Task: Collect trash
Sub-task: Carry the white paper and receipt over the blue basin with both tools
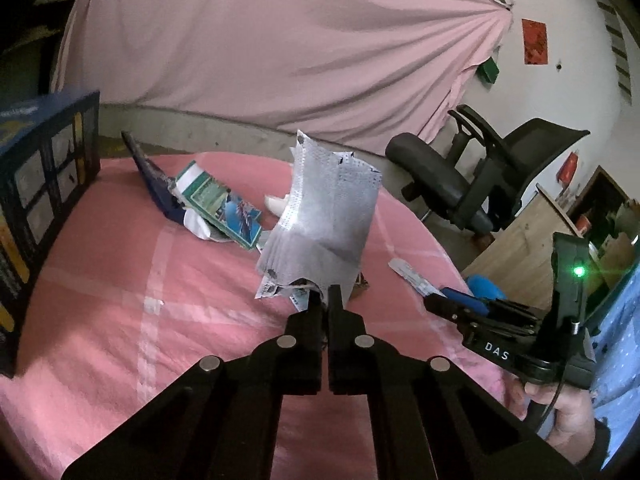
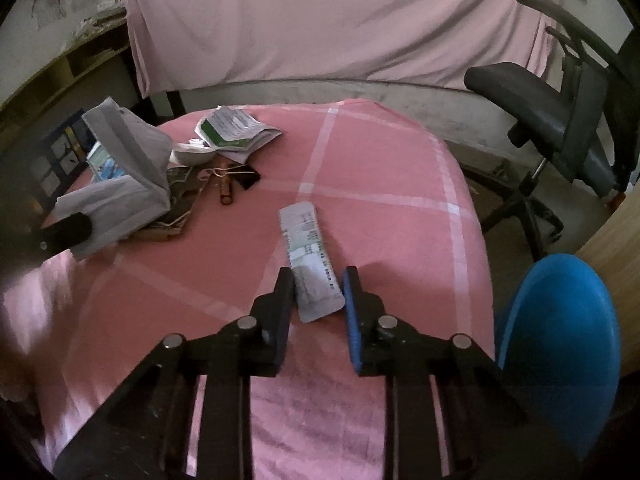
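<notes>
My left gripper (image 1: 326, 294) is shut on a silver foil wrapper (image 1: 324, 224) and holds it upright above the pink table (image 1: 120, 280). The same wrapper shows at the left of the right wrist view (image 2: 128, 160), pinched by a left fingertip (image 2: 68, 230). My right gripper (image 2: 318, 280) is open, its jaws on either side of a flat white sachet (image 2: 312, 256) that lies on the pink cloth (image 2: 400, 220). The right gripper also shows in the left wrist view (image 1: 440, 300), with the sachet (image 1: 412, 278) in front of it.
A pile of trash lies at the back: green and blue packets (image 1: 224, 204), a folded leaflet (image 2: 236, 128), a brown tube (image 2: 226, 190). A dark blue box (image 1: 40, 200) stands at the left. A blue bin (image 2: 560, 320) is right of the table. An office chair (image 2: 568, 112) is behind.
</notes>
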`<act>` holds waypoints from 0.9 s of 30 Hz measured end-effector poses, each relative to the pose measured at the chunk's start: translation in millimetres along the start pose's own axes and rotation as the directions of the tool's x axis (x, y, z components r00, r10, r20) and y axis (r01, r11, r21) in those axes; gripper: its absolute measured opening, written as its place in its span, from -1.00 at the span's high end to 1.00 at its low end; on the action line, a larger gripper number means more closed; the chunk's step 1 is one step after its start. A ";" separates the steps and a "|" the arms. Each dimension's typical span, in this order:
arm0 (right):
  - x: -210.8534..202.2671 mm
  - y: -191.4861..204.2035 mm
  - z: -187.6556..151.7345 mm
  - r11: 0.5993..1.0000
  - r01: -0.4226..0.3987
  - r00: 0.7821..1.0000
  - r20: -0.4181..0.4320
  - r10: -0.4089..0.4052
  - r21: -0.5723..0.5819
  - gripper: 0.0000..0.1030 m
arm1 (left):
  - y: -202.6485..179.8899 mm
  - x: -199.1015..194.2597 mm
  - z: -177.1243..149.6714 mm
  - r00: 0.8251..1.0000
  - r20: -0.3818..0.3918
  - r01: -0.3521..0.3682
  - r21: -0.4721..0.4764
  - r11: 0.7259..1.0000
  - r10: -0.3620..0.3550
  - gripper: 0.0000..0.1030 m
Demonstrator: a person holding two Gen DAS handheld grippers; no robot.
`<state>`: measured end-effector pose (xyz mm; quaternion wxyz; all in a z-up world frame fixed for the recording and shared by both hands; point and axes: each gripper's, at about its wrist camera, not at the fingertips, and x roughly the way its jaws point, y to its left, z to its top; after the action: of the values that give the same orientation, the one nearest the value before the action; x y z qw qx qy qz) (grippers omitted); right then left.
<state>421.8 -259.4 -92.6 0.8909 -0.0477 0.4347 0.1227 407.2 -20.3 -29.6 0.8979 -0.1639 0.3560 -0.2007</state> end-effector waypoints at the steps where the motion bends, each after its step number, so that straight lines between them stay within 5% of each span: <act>1: -4.2 0.7 -1.8 1.000 -0.008 1.000 0.015 0.008 0.014 0.14 | -3.8 -3.6 -1.1 1.000 0.017 -0.002 0.009 1.000 0.002 1.00; 9: -54.9 6.1 -21.7 0.995 -0.034 0.981 0.193 0.016 0.093 0.14 | -37.4 -32.9 -22.6 0.991 0.130 -0.035 0.107 0.994 0.021 1.00; 17: -141.3 -3.4 -53.3 0.981 0.057 0.877 0.460 -0.139 0.188 0.14 | -87.9 -60.2 -40.6 0.968 0.252 -0.047 0.178 0.983 0.001 1.00; 27: -204.3 -42.2 -79.9 0.947 0.176 0.783 0.545 -0.301 0.270 0.14 | -167.0 -44.9 -50.9 0.957 0.267 0.027 0.298 0.954 -0.110 1.00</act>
<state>250.9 -351.6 17.8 0.9888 0.0288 0.1435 -0.0283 300.8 -151.2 33.9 0.9459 -0.0689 0.1855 -0.2569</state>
